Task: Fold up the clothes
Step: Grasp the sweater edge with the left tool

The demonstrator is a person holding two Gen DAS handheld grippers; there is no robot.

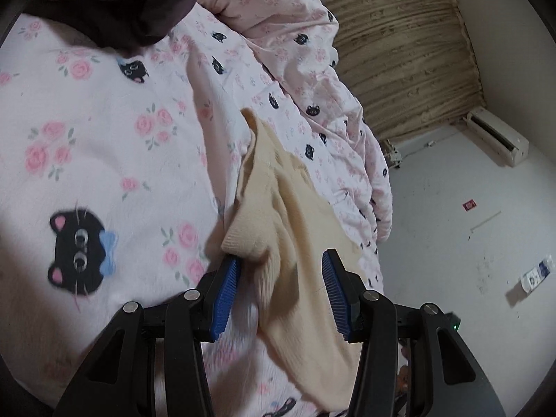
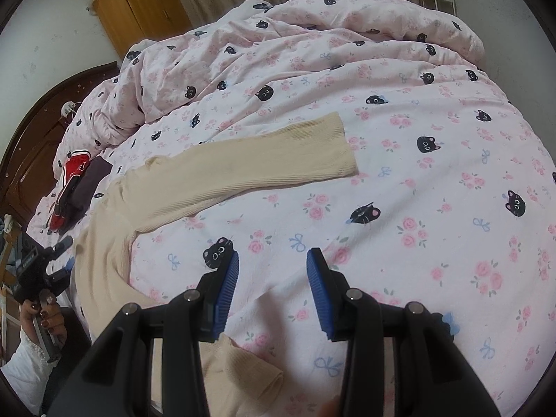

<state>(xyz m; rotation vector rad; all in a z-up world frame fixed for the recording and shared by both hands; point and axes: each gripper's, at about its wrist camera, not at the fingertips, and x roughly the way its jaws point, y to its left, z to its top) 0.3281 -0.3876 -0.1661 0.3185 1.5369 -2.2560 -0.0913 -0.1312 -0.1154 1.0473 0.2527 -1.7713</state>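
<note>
On the bed sheet [image 2: 434, 208] a cream sweater [image 2: 222, 170] lies spread; the left gripper [image 1: 281, 292] and right gripper [image 2: 272, 288] both hover with jaws apart, holding nothing.

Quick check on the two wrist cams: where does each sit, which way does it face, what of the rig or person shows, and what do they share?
Left wrist: sits on the left hand-held gripper, looking along its open blue fingers at the cream sweater between them on the cat-print bedding; white wall and curtain to the right.
Right wrist: sits on the right hand-held gripper, open above the bedding, facing across the bed to a wooden cabinet; the left hand-held gripper and the person's hand show at lower left.
Shared: sweater, bedding, dark-and-red clothes.
</note>
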